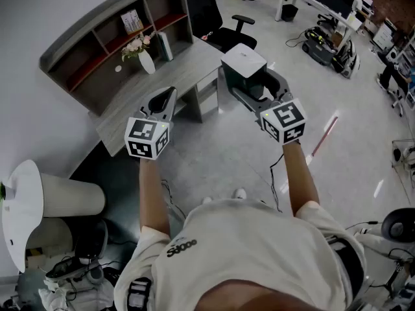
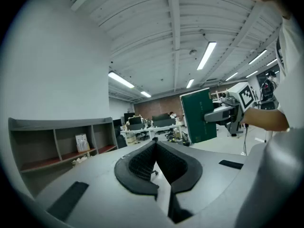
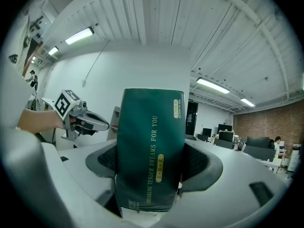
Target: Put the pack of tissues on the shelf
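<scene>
Steadily carry the tissue pack (image 3: 149,146), clamped in the right gripper (image 1: 254,89), over the tabletop's (image 1: 178,70) back edge to the shelf (image 1: 110,44); left gripper (image 1: 167,97) closed, empty

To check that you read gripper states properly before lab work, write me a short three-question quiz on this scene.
1. Which gripper holds the green pack of tissues?
2. True or false: the left gripper has its jaws wide apart.
3. What stands on the desk by the shelf? A) a kettle B) a vase of flowers C) a laptop
Key: 1. The right gripper. 2. False: its jaws meet, with nothing between them. 3. B.
</scene>
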Action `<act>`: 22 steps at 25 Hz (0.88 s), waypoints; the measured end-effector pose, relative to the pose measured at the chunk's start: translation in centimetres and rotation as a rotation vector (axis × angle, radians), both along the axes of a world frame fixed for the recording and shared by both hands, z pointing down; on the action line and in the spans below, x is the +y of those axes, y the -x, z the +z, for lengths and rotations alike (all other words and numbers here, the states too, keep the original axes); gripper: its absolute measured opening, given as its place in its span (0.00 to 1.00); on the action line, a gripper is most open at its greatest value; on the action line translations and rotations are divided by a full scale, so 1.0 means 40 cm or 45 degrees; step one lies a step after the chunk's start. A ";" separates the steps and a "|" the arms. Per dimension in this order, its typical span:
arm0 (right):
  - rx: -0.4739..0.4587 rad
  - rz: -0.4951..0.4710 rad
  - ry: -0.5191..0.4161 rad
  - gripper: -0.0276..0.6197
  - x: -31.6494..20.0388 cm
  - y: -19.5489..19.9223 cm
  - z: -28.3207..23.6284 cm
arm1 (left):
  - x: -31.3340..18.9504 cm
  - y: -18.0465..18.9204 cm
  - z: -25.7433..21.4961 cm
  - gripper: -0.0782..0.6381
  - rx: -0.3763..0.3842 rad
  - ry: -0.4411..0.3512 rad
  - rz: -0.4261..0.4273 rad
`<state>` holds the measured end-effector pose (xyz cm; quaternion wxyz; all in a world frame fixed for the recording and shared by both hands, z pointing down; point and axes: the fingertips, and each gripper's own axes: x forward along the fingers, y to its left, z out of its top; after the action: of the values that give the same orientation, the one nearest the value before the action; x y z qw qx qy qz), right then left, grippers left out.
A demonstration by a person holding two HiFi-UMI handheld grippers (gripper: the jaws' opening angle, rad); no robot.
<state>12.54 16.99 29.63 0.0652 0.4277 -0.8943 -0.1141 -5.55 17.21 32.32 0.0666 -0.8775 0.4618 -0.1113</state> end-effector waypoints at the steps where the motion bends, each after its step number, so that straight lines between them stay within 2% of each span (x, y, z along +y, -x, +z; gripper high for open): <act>1: -0.001 0.002 -0.002 0.59 -0.010 -0.007 -0.002 | -0.009 -0.009 -0.003 0.13 0.004 0.000 0.002; 9: -0.009 -0.011 -0.008 0.59 -0.085 -0.078 0.001 | -0.061 -0.076 -0.009 0.13 -0.025 -0.004 -0.020; 15: -0.097 -0.072 0.024 0.59 -0.143 -0.159 0.007 | -0.108 -0.143 0.000 0.13 -0.027 0.002 -0.082; 22: -0.119 -0.091 0.054 0.59 -0.218 -0.257 0.042 | -0.144 -0.228 0.047 0.13 -0.040 0.046 -0.125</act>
<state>22.81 8.26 31.29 0.0286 0.3986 -0.9134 -0.0772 3.58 11.44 34.21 0.0525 -0.8529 0.5013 -0.1363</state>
